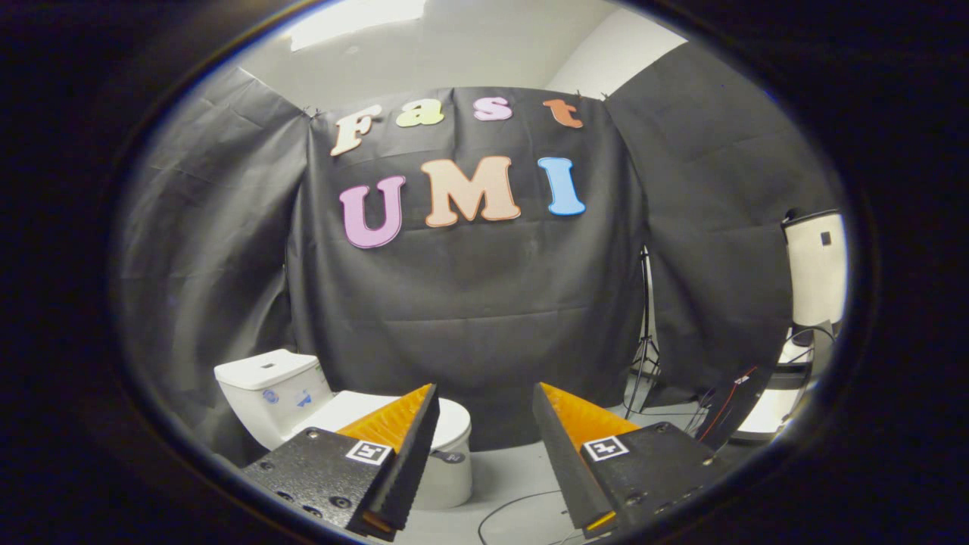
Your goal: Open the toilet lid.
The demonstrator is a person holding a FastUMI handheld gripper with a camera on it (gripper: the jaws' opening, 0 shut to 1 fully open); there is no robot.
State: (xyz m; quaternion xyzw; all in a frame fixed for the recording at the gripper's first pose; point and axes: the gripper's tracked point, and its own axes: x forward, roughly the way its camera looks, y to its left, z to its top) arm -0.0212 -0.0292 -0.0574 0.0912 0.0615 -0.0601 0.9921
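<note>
A: Tongs (484, 446) state?

B: Spread wide, nothing between them. Held up in the air, well short of the toilet (341, 424).

A: Where's the toilet relative to the fingers?

B: Beyond and off toward the left finger (394, 446), which covers part of the bowl. Tank (269, 382) sits against the black cloth wall, lid (454, 420) is down flat on the seat, closed. Floor (507, 477) around it is pale, with a cable (522, 503) lying just ahead of the fingers.

A: Handling guess?

B: Lid looks like rigid white plastic, glossy, so probably light but slippery. Hinged at the tank end, I'd judge, so it swings rather than lifts free. Shouldn't flex much.

A: Where to take hold?

B: Front rim, the end farthest from the tank. Best leverage there. Either pinch the lip or hook one finger under and push up. Can't see the gap under the rim from here.

A: Risk?

B: Smooth edge slipping off the ridged pads mid-swing, lid dropping back. Task not started.
</note>
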